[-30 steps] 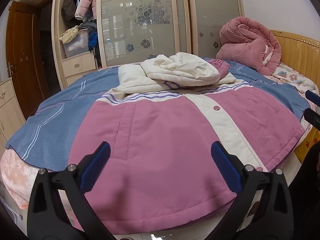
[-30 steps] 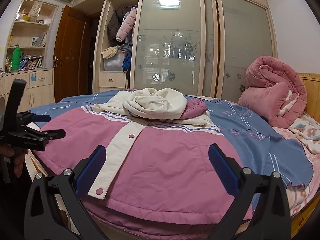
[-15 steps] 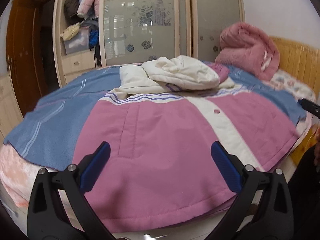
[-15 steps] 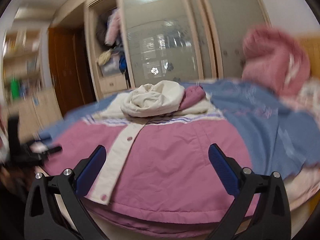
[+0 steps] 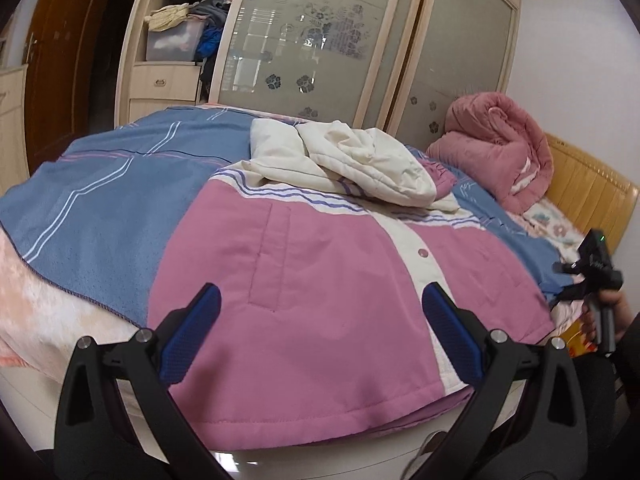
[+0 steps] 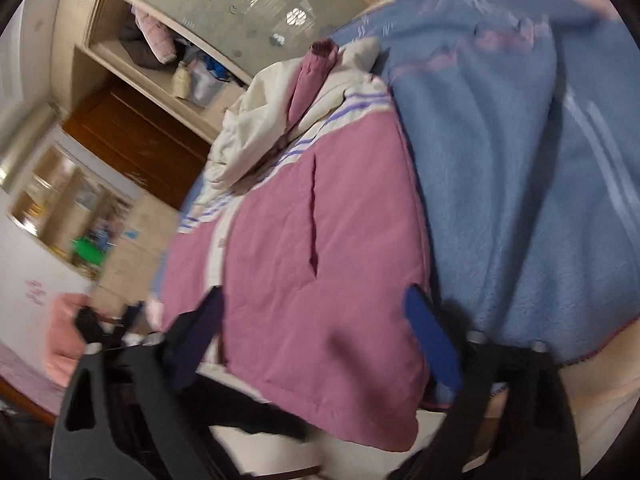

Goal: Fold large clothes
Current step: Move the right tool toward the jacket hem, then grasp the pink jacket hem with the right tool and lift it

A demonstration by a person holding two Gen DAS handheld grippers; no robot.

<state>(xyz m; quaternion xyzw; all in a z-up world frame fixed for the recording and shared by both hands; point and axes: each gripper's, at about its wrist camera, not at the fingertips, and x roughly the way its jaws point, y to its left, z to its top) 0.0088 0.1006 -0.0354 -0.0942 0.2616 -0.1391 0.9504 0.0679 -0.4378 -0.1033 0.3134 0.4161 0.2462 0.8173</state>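
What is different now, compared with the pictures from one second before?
The right gripper rolled sideways and swung to the pink jacket's side edge; its fingers are closing with the hem between them, not yet pressing. The left gripper tilted slightly, open, holding nothing. The jacket lies flat on the blue blanket.

Each gripper [image 5: 316, 332] had a black skeletal frame with triangular cutouts, silver pivot screws, and two fingers [image 5: 190, 336] faced with textured blue pads. A dark sleeve showed.
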